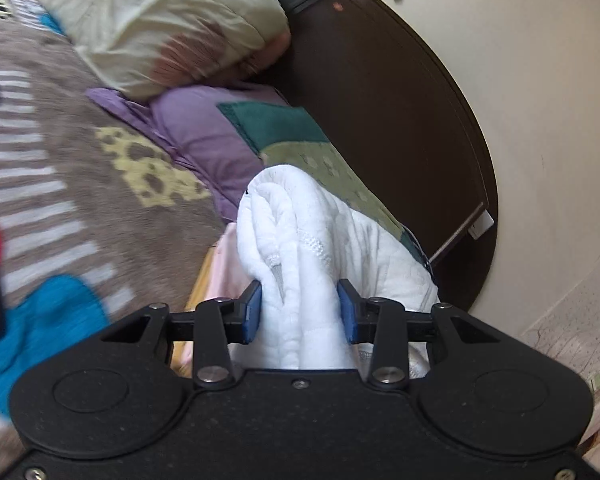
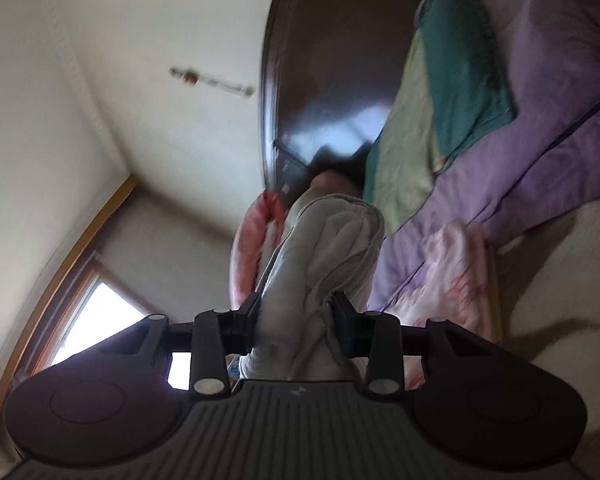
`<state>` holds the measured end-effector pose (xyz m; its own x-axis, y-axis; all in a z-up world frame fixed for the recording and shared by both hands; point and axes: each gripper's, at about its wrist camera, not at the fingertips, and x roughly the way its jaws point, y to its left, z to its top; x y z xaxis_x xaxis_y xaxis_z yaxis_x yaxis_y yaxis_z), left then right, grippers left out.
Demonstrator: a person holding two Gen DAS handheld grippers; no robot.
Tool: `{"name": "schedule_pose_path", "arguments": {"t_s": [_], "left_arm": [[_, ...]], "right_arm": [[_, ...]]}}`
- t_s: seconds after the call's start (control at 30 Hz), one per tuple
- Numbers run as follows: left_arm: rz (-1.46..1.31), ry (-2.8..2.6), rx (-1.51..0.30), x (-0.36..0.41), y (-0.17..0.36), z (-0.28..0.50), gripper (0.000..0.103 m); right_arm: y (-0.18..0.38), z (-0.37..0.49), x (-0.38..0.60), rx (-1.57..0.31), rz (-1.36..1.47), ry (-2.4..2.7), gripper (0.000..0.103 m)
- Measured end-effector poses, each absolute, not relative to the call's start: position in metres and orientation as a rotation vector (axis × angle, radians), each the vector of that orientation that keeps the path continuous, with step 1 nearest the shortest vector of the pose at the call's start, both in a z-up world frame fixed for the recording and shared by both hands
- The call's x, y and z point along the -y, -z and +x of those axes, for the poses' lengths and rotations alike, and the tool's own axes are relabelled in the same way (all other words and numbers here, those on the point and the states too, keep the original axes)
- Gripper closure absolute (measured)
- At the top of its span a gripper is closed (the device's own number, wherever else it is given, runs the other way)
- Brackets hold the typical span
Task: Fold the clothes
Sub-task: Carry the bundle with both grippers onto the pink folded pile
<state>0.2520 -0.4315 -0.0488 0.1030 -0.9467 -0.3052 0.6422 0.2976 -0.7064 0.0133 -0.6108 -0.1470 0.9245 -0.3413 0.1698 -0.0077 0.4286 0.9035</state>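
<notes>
While both cameras look along their fingers at bunched white cloth, no readable writing shows in either view; the only mark is a small pale lightning-shaped emblem on the ribbed grey body at the bottom centre of the right wrist view.

At the lower centre of the left wrist view, the left gripper (image 1: 300, 312) has its blue pads (image 1: 253, 312) pressed against both sides of a thick fold of the white garment (image 1: 300, 240), which rises between them toward the middle of the frame. Its quilted surface and a strip of lace-like trim are plain here. Behind it lie a purple quilt (image 1: 204, 140) with green patches, a cream pillow (image 1: 160, 28) at upper centre, and a brown striped blanket (image 1: 60, 184) filling the left side.

Only the right wrist view shows a window (image 2: 96, 316) at lower left. The right gripper (image 2: 296, 320) is likewise closed on the white garment (image 2: 332, 248), shaded and greyish here. A dark wooden headboard (image 2: 332, 60) stands at upper centre, and a pink cloth (image 2: 456, 272) lies beside the purple quilt (image 2: 540, 152) at right.
</notes>
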Motion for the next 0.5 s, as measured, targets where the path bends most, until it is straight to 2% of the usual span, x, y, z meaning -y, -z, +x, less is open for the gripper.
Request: {"name": "schedule_pose_path", "arguments": {"t_s": [0.2, 0.4, 0.5], "left_arm": [[-0.398, 1.218, -0.875, 0.46, 0.069, 0.276, 0.066], [-0.37, 1.125, -0.914, 0.464, 0.097, 0.283, 0.063], [-0.345, 1.093, -0.904, 0.463, 0.095, 0.28, 0.049]], "right_arm": [[0.173, 0.023, 0.623, 0.319, 1.233, 0.323, 0.064], [0.19, 0.033, 0.627, 0.194, 1.292, 0.433, 0.061], [0.19, 0.037, 0.628, 0.185, 1.286, 0.438, 0.06]]}}
